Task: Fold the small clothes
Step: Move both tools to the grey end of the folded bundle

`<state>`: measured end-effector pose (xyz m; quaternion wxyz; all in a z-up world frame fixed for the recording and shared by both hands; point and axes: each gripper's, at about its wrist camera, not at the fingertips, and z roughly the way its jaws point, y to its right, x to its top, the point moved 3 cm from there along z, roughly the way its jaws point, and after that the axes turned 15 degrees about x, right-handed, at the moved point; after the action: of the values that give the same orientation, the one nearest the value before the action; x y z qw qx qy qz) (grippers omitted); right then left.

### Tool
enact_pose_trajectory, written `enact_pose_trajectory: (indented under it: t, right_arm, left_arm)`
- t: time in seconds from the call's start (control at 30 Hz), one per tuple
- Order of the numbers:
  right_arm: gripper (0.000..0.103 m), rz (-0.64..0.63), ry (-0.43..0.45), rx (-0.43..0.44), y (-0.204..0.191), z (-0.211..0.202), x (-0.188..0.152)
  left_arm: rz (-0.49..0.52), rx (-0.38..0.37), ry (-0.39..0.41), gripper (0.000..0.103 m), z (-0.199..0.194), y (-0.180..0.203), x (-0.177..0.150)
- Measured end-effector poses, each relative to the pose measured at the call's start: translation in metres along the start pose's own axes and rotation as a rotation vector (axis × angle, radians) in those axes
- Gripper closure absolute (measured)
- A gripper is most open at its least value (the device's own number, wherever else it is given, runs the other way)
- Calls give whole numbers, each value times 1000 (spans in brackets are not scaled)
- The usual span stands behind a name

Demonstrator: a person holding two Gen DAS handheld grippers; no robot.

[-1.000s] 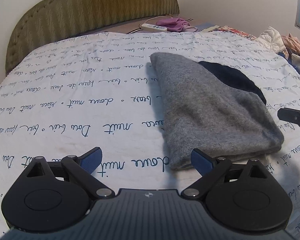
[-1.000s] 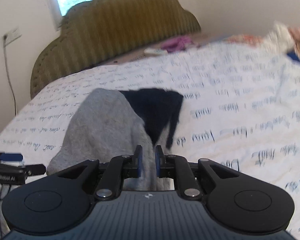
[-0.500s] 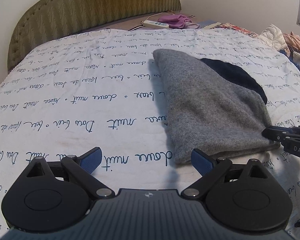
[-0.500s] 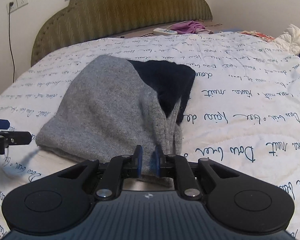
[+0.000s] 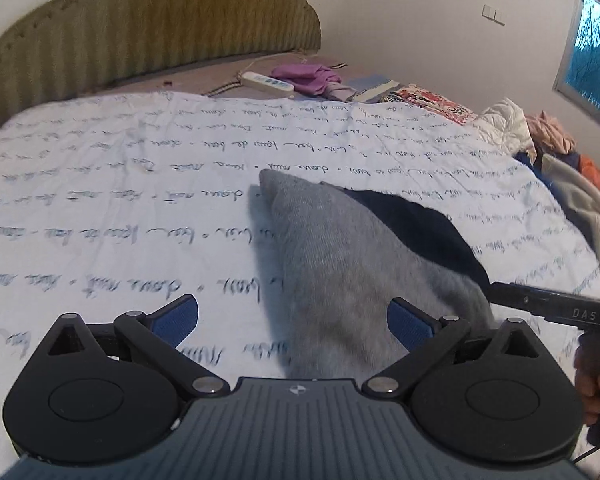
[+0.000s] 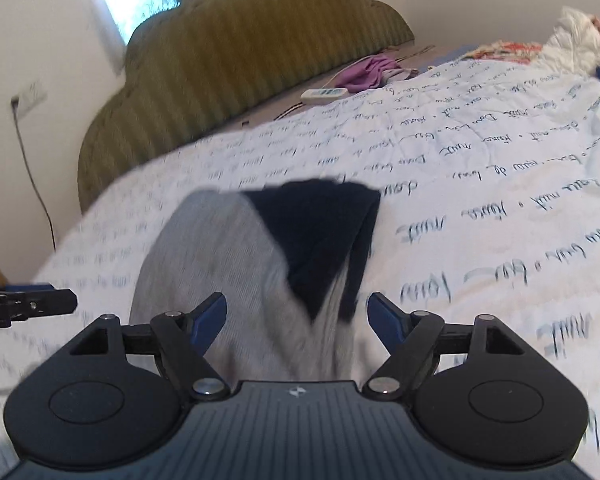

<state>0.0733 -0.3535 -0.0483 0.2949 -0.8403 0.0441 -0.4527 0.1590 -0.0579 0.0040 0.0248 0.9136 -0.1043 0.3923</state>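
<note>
Fingers (image 6: 210,318) of the right gripper (image 6: 296,316) spreading apart at this moment, blue pads clear of the cloth, a fold of the grey garment (image 6: 228,264) lying loose between them but pressed by neither. Left gripper (image 5: 294,318) likewise released, pads wide, nothing clamped, near hem of the same garment passing under its right-hand finger. Grey knit folded over on itself, lying flat on the bed cover (image 5: 120,200) printed with script, a dark navy lining (image 6: 320,232) showing at the far right corner where the layers part. Probably the close of one fold: cloth laid down and let go, both tools at the near edge. Next move likely a fresh grasp for a second fold, or a smoothing pass; either calls for pads brought low onto the edge so as to pinch every layer together, navy part included, without dragging the pile across the cover. Heap of other clothes (image 5: 540,132) well apart at the bed's far right, untouched.
</note>
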Motion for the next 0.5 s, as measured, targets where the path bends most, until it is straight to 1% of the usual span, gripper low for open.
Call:
enact_pose_trajectory:
  t: [0.03,0.1,0.17,0.23,0.3,0.33,0.4,0.43,0.47,0.5]
  right_arm:
    - [25,32,-4,4,10,7,6]
    - [25,112,-17,24,31,22,15]
    - [25,186,-38,66,50,39,21]
    - [24,247,-58,101,66,57,25]
    - [25,293,-62,162,78,73,30]
    - [25,315,-57,200,83,78,33]
    - [25,357,-59,270,91,91,42]
    - [26,369,-62,299,95,98,46]
    - [27,377,-64,322,98,106,50]
    - [36,382,-65,338,99,113,53]
  left_arm:
    - [-21,-9,-26,1,14,-1,6]
    - [-68,-64,-80,1,44,-3,13]
    - [-136,-102,-136,2,72,-8,19]
    - [-203,-164,-179,3,97,-13,25]
    - [-264,-214,-212,3,119,-17,33]
    - [-285,-256,-224,4,128,-18,37]
    - [-334,-313,-251,6,144,-17,44]
    - [-350,-354,-256,7,152,-15,47]
    - [-354,-396,-256,10,157,-11,50]
    - [-358,-415,-257,16,162,-7,52]
